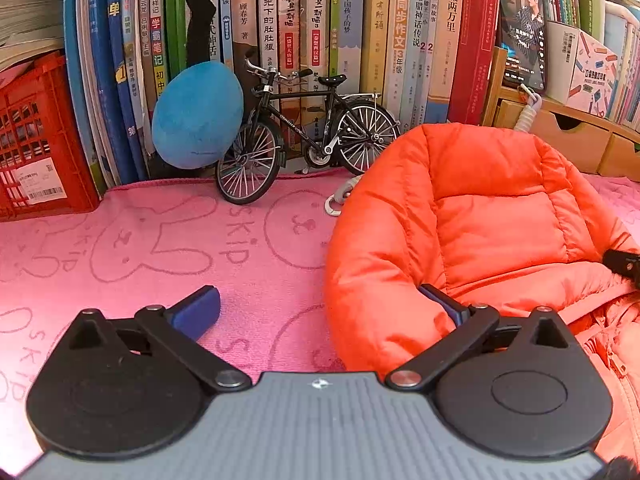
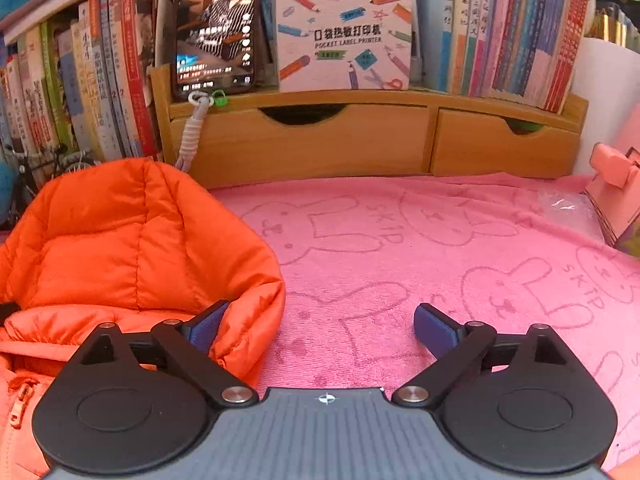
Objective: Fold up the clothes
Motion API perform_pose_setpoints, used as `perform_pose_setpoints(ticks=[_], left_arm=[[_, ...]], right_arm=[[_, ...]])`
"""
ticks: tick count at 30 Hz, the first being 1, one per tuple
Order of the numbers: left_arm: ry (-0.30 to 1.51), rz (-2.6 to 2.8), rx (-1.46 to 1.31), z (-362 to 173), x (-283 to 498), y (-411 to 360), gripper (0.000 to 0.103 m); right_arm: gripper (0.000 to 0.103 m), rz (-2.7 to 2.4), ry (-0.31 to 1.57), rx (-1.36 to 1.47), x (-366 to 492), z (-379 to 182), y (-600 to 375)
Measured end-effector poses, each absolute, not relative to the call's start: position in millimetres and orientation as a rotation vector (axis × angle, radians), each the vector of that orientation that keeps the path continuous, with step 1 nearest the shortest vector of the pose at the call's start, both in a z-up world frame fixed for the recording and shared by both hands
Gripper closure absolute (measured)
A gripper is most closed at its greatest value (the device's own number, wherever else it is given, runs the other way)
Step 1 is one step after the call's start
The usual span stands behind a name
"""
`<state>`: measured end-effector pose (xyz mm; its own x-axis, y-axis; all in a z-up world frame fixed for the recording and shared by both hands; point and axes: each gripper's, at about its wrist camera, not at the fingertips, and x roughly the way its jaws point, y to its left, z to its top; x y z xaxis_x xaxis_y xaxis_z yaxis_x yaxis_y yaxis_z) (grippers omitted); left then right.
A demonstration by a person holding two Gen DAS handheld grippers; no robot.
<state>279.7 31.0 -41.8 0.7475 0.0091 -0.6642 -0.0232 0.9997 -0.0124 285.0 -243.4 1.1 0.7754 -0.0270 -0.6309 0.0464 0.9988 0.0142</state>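
Orange quilted down jacket (image 1: 492,236), puffy and shiny: we find it lying on the pink towel printed with rabbit outlines (image 1: 160,248) that covers the table, its hood standing up and curving forward. In the right wrist view the same jacket (image 2: 120,248) fills the lower left, and an orange zipper (image 2: 18,404) runs down its front.

Left gripper (image 1: 320,312): we note its fingers spread wide, holding nothing. One blue finger pad (image 1: 198,312) sits over bare towel, the other (image 1: 440,302) against the hood's edge, so the hood's rim lies between them unpinched.

Right gripper (image 2: 320,326): fingers also wide and gripping nothing. Its left pad (image 2: 206,326) rests beside the hood's fold, its right pad (image 2: 434,330) over the towel (image 2: 400,248).

Along the back of the table we list:
- a row of upright books with printed spines (image 1: 360,40)
- a black model bicycle (image 1: 304,136), standing on the towel's far edge
- a blue plush egg-shaped toy (image 1: 198,116), leaning on the books beside the bicycle
- a red plastic crate (image 1: 36,136) at far left
- a wooden organiser with two drawers (image 2: 360,140)
- a lit phone (image 2: 216,28) propped on the organiser, a corded strap hanging from it
- a white label printer box with pencil drawings (image 2: 344,36) next to the phone
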Motion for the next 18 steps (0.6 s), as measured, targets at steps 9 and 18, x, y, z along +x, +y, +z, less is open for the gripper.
perform_pose_setpoints(ticks=[9, 18], left_arm=[[0.727, 0.012, -0.019, -41.5, 279.8, 32.5, 0.000], [0.729, 0.014, -0.018, -40.5, 280.9, 32.1, 0.000]], right_arm=[[0.028, 0.132, 0.479, -0.055, 254.9, 34.3, -182.2], [0.030, 0.226, 0.697, -0.114, 286.6, 8.6, -152.9]])
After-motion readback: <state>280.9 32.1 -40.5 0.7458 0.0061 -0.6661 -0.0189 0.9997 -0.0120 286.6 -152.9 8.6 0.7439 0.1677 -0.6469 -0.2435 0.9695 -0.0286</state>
